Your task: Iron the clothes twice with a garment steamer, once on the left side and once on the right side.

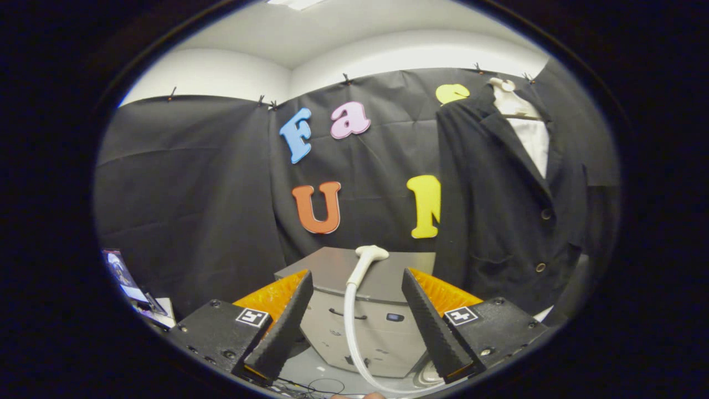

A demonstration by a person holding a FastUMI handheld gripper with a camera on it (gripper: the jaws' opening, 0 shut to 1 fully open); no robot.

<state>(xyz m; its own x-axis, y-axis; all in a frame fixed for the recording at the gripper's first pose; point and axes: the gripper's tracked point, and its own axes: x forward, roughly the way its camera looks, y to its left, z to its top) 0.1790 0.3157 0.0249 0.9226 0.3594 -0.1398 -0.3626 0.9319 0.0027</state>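
A white steamer head (370,256) with a long handle rests on top of a grey cabinet (332,266), and its white hose (350,332) curves down the cabinet's front. My gripper (357,282) is open, its fingers on either side of the handle and hose but well apart from them. To the right of the cabinet, beyond the right finger, a black jacket (498,210) hangs upright on a white hanger (507,94) against the booth wall, its front and buttons facing me.
The cabinet has a drawer handle (348,316) and a small dark button on its front. A screen (124,277) and some papers lie low beyond the left finger. Thin cables (316,383) lie on the floor below the fingers.
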